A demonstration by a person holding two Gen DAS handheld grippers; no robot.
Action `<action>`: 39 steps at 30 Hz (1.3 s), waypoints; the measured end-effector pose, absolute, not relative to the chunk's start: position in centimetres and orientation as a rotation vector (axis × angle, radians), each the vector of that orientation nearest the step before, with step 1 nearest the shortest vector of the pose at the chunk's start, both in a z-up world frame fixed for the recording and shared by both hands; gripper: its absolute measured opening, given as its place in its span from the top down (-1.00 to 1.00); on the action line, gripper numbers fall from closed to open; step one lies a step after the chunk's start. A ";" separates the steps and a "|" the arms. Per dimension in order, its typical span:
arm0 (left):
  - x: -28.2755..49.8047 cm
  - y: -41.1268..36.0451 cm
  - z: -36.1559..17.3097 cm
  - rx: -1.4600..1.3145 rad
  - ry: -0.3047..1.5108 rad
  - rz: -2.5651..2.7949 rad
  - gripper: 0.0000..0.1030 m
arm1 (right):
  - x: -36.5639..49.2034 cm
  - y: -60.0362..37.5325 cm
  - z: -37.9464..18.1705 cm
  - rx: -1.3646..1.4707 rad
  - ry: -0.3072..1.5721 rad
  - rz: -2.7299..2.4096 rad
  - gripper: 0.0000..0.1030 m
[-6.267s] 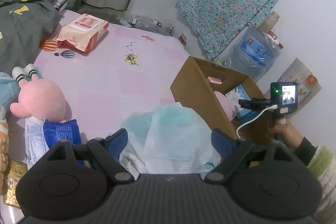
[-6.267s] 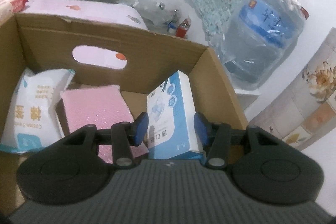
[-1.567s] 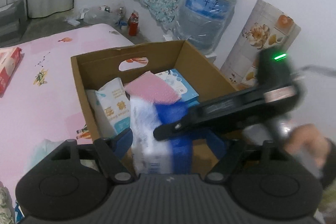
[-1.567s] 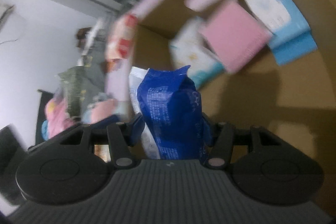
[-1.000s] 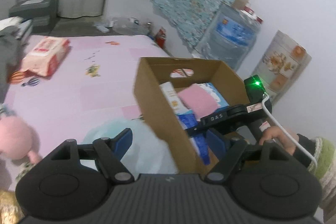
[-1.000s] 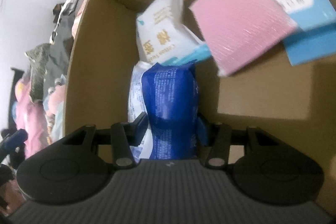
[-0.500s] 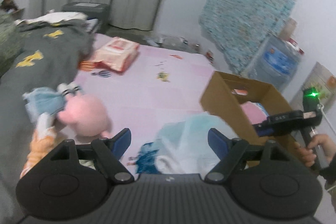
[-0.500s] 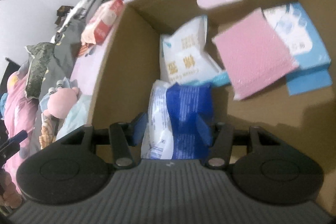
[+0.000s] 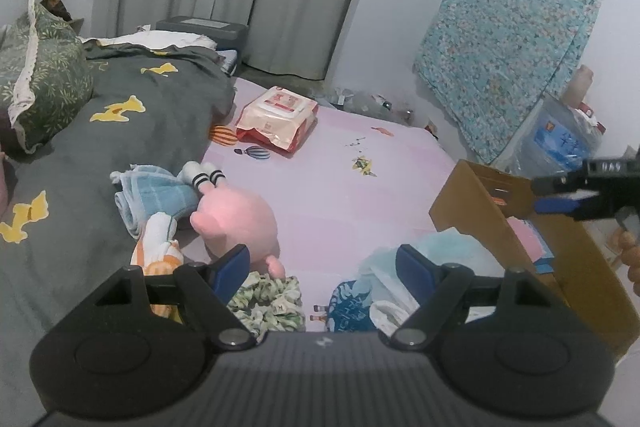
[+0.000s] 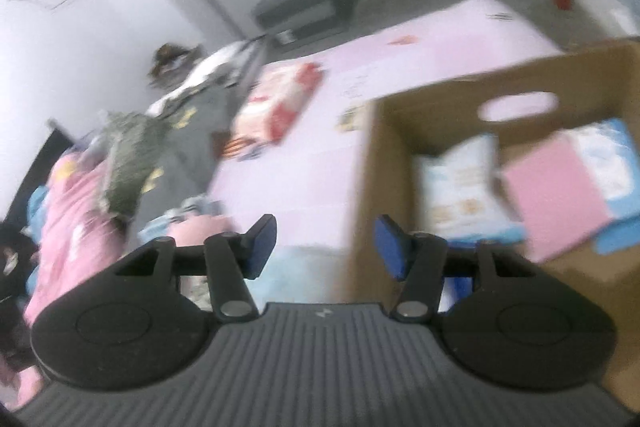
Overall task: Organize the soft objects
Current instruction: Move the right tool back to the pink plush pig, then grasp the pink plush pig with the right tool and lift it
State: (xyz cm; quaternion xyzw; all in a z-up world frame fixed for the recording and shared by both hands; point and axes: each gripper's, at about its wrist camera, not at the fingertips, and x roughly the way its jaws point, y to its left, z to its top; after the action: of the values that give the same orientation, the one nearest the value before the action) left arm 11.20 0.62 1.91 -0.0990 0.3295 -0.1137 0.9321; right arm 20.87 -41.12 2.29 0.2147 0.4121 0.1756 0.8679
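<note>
The left gripper (image 9: 322, 265) is hanging low in the centre of the left view, its jaws spread wide with nothing between them. Past its tips, a green-and-white scrunchie (image 9: 269, 301) is lying at the bottom centre on the pink sheet (image 9: 332, 195). A pink plush (image 9: 234, 221) is lying just above the left finger, touching a rolled blue towel (image 9: 150, 199) at centre left. A pale blue bag (image 9: 420, 267) is sitting heaped near the right finger, against the outer wall of the box (image 9: 472, 223) at the right. A red-and-white pack (image 9: 278, 117) is lying well apart from these, above the centre of the frame.

The right gripper (image 10: 325, 247) is showing its jaws apart and empty in its own blurred view; they have just been opening, with nothing between them. In the left view it is reaching in from the right edge over the box. In the right view the box is filling the right side of the frame, and inside it a white pouch (image 10: 460, 187), a pink pad (image 10: 556, 195) and a blue-and-white carton (image 10: 608, 151) are lying side by side, the pad overlapping the carton.
</note>
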 end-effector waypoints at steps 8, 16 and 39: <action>13.8 1.0 0.5 -0.143 0.636 -0.160 -0.50 | 25.4 -29.0 3.0 0.450 0.977 0.640 -0.49; 19.5 1.4 -1.6 -0.074 0.709 -0.088 -0.47 | 34.8 -19.0 -3.5 0.541 1.262 0.679 -0.72; 22.9 2.4 -2.1 -0.200 0.863 -0.143 -0.49 | 38.6 -14.5 -10.2 0.640 1.382 0.693 -0.60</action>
State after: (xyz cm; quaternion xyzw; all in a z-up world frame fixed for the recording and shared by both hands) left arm 22.85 2.41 -2.09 -0.0966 0.4170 -0.0693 0.9011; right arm 38.56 -14.46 -10.23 0.2839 0.6133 0.3075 0.6699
